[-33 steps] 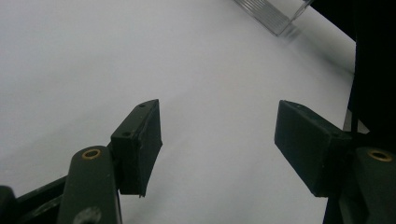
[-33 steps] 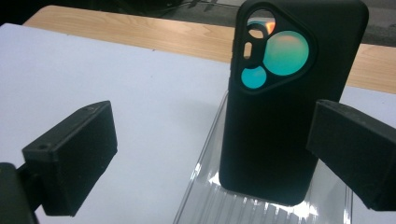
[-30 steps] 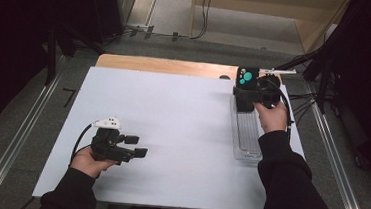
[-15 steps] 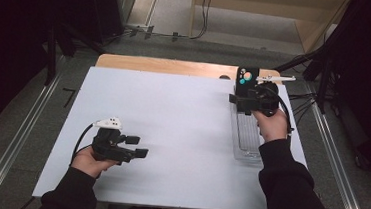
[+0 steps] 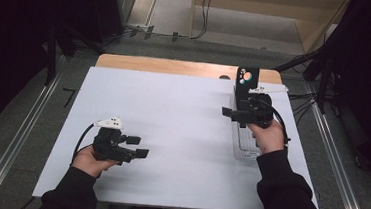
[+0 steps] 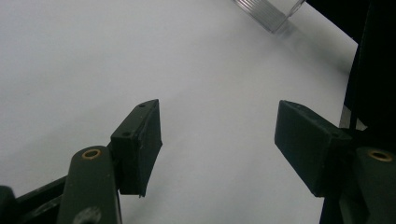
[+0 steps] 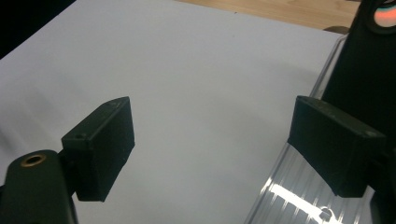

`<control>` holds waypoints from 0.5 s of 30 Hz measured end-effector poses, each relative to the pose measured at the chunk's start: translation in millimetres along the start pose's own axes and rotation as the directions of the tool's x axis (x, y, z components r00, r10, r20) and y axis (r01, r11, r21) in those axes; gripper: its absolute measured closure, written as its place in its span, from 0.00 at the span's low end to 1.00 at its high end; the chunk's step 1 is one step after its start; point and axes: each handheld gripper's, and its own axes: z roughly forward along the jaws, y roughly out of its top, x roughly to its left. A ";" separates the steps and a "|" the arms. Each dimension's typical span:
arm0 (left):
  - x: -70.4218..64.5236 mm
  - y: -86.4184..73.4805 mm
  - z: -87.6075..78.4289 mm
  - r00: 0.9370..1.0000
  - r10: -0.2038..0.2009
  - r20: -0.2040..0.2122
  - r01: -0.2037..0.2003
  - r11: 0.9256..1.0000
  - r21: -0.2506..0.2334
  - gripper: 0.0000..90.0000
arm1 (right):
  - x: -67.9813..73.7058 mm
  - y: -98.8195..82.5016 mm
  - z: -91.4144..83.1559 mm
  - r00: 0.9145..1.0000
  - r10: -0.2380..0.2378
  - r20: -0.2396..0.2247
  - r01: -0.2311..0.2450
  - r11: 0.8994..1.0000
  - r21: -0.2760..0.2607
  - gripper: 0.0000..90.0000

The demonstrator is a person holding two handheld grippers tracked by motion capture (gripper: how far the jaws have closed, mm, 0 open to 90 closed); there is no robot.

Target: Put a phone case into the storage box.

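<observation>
High view: right tool [image 5: 229, 113] has slid off the clear tray [image 5: 242, 148] toward the desk [image 5: 183, 109] centre; its jaws have just been closing, nothing between them. The tray lies just beside and under it. Left tool [image 5: 139, 147] rests wide, empty. Likely a repositioning.

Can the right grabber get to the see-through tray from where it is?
Probably yes. The right gripper hangs at the clear tray, its jaws apart with nothing between them, and nothing blocks the way. The black stand sits at the tray's far end.
</observation>
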 end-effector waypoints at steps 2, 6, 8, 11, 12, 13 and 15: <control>-0.2 -0.1 0.3 1.000 -0.002 0.001 0.002 1.000 0.000 0.36 | 3.5 -2.7 -0.5 1.000 -0.005 -0.011 0.005 1.000 0.003 0.14; -0.6 -0.1 0.6 1.000 0.002 0.002 -0.002 1.000 0.005 0.36 | 11.5 -8.9 -0.3 0.999 -0.022 -0.036 0.022 1.000 0.012 0.15; -0.6 -0.1 0.3 1.000 0.000 0.002 0.000 1.000 0.002 0.36 | 14.5 -11.7 -0.4 0.999 -0.026 -0.048 0.027 0.999 0.018 0.15; -0.4 -0.1 0.0 1.000 0.001 0.002 -0.001 1.000 0.001 0.36 | 17.8 -15.7 -0.9 0.997 -0.033 -0.068 0.034 0.999 0.015 0.16; -0.4 -0.1 0.0 1.000 0.002 0.002 -0.002 1.000 0.004 0.36 | 18.7 -17.3 -1.0 0.997 -0.035 -0.075 0.036 0.999 0.015 0.18; -0.4 -0.2 0.1 1.000 0.003 0.003 -0.003 1.000 0.005 0.36 | 20.1 -19.6 -1.2 0.996 -0.035 -0.079 0.036 0.999 0.019 0.20; -0.5 -0.2 -0.1 1.000 0.004 0.005 -0.004 1.000 0.006 0.36 | 22.0 -23.8 -1.1 0.996 -0.036 -0.087 0.039 0.999 0.028 0.21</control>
